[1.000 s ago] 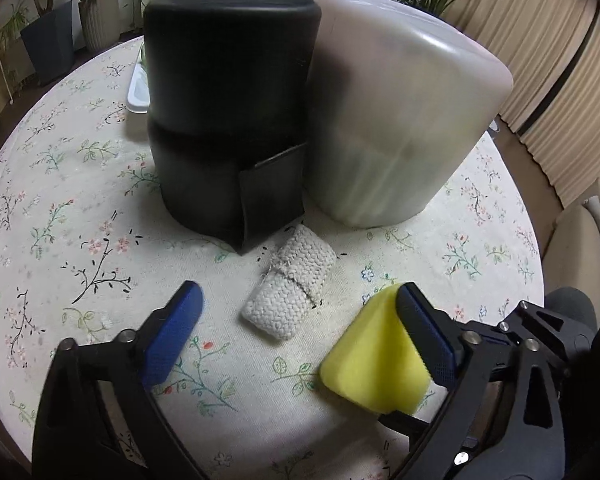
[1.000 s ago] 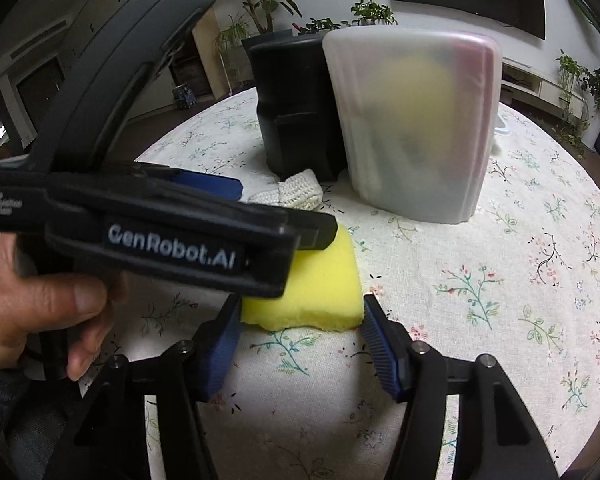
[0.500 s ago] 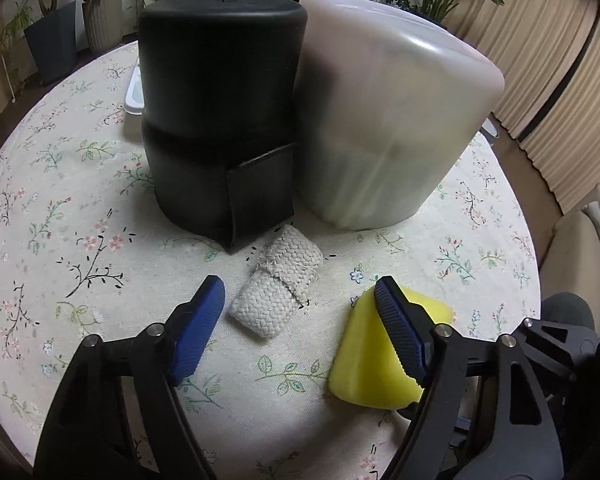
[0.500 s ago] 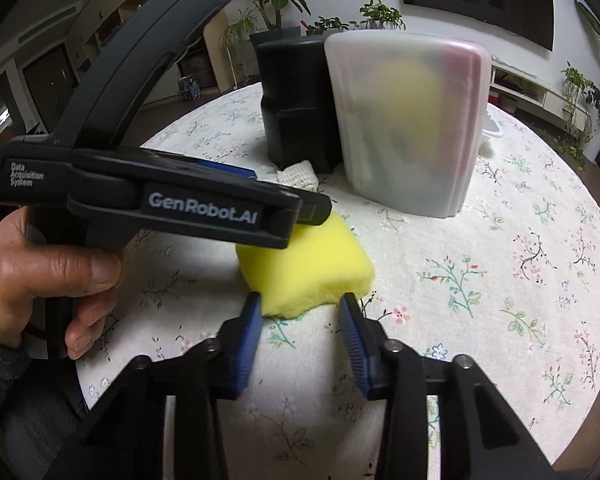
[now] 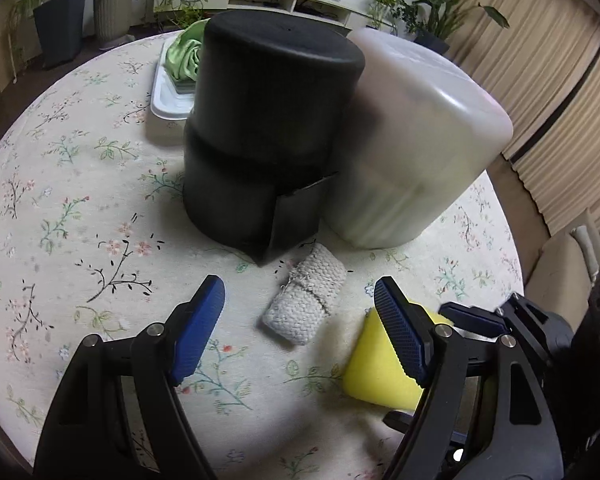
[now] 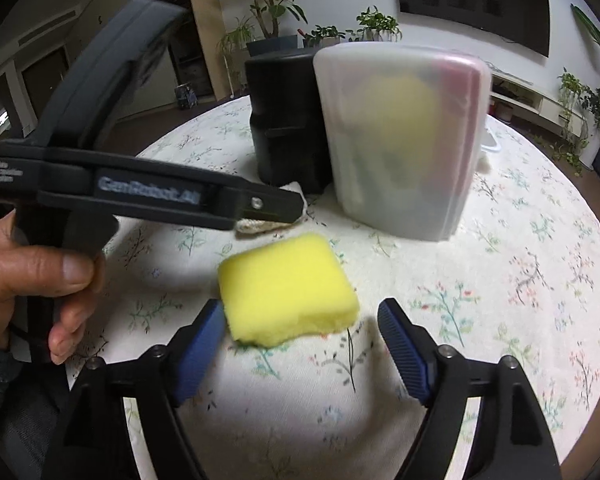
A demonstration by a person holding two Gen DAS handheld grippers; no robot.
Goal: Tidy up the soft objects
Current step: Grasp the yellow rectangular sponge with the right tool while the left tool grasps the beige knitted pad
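A yellow sponge [image 6: 286, 288] lies on the floral tablecloth just ahead of my open right gripper [image 6: 302, 330], not between the pads. It also shows in the left wrist view [image 5: 374, 364], behind the right finger. A rolled cream knitted cloth [image 5: 306, 304] lies in front of my open, empty left gripper [image 5: 300, 316]. In the right wrist view the cloth [image 6: 260, 226] is mostly hidden behind the left gripper's body. Behind stand a black bin [image 5: 268, 128] and a translucent white bin [image 5: 412, 144] holding soft items.
A white tray [image 5: 166, 100] with a green cloth [image 5: 186, 58] sits at the table's far side behind the black bin. The round table's edge [image 5: 4, 412] runs close below the grippers. Potted plants and curtains surround the table.
My right gripper closed toward the sponge, then opened wide and drew back; the sponge lies free. My left gripper rose and pulled back slightly from the knitted cloth.
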